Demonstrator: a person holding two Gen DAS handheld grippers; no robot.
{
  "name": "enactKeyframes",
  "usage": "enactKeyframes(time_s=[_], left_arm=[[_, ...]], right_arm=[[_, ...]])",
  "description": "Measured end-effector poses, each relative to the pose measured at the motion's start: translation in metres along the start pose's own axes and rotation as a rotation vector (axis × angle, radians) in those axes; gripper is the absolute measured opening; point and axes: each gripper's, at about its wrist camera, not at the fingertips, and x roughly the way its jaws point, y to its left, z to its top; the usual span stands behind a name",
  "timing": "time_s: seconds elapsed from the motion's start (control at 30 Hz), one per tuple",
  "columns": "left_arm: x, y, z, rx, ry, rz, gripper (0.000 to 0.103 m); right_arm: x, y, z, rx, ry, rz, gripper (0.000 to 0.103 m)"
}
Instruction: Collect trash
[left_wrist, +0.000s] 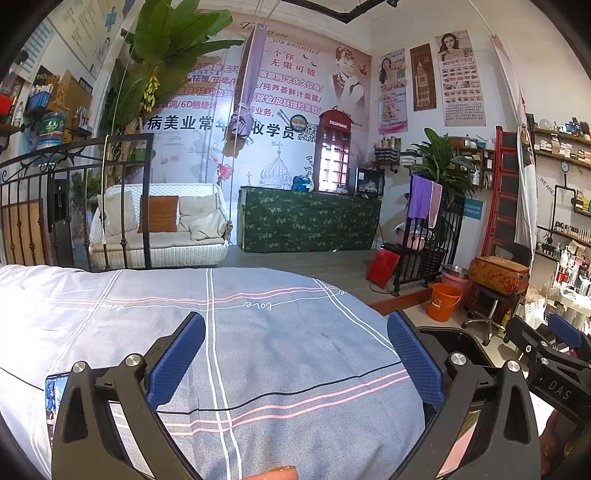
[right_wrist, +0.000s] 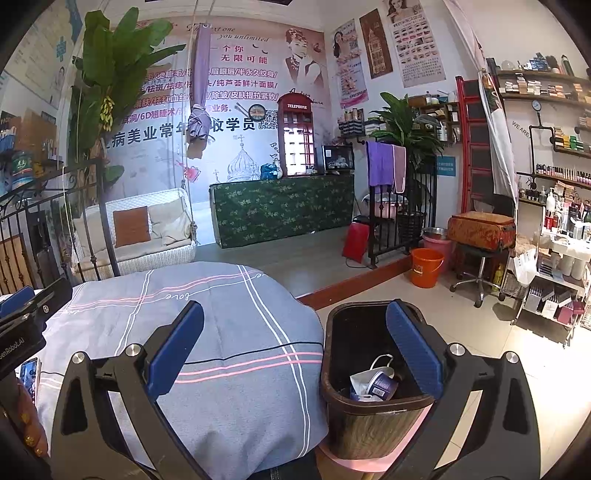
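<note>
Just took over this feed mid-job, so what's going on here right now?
A person holds both grippers over a bed with a grey striped cover. The left gripper and right gripper are both open and empty. A dark bin stands beside the bed with some trash already in it, including a white mask and a small tub. No loose trash shows on the cover.

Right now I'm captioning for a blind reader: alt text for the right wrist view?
The open right tool hovers empty over a grey plaid bedcover and a dark waste bin holding a blue-labelled cup and white paper scraps.
</note>
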Motion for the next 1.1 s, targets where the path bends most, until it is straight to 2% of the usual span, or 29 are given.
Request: enactKeyframes(time_s=[1.1], left_arm=[[0.002,-0.014,-0.006,0.011,0.020,-0.006,0.097]], right_arm=[[0.008,-0.006,-0.006,0.005,0.020,0.001,0.097]])
